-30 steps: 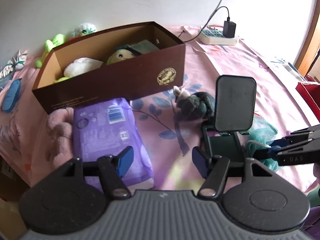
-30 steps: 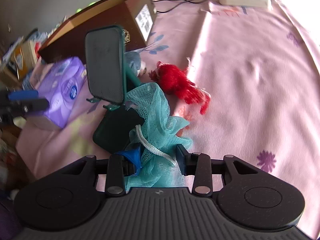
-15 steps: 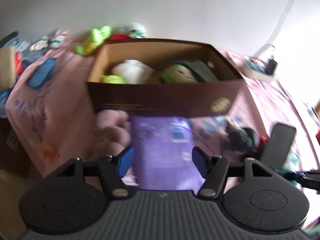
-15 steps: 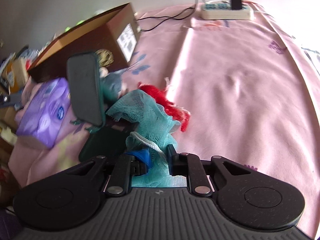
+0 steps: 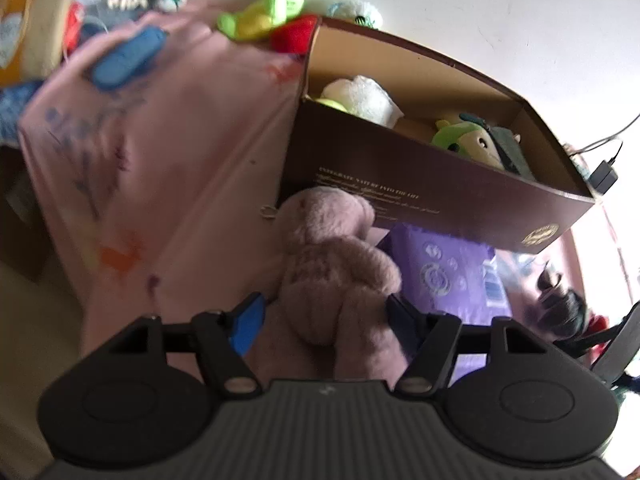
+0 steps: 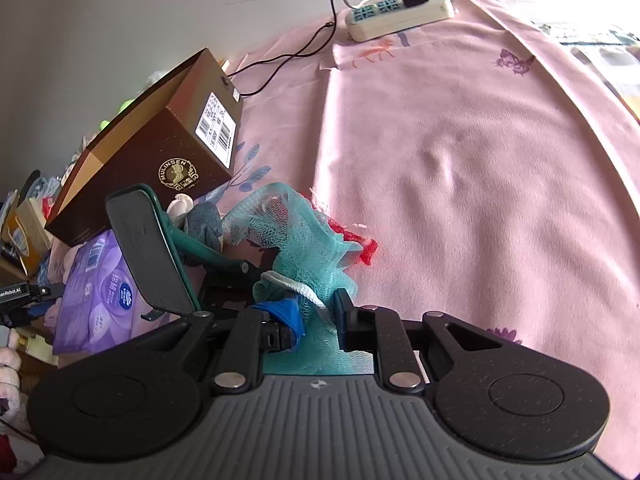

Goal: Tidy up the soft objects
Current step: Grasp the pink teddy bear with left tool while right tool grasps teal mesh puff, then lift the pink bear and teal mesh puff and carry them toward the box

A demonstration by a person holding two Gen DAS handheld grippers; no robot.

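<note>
On the left side, the left claw (image 5: 324,318) is wide apart around a pink bunny (image 5: 340,276), which lies on the pink cloth (image 5: 168,152) just in front of the brown box (image 5: 420,184). Over on the right, the right claw (image 6: 318,314) is clamped on a teal net puff (image 6: 296,232). The puff is loose, so it could catch on the phone stand (image 6: 148,248) and tip it.
</note>
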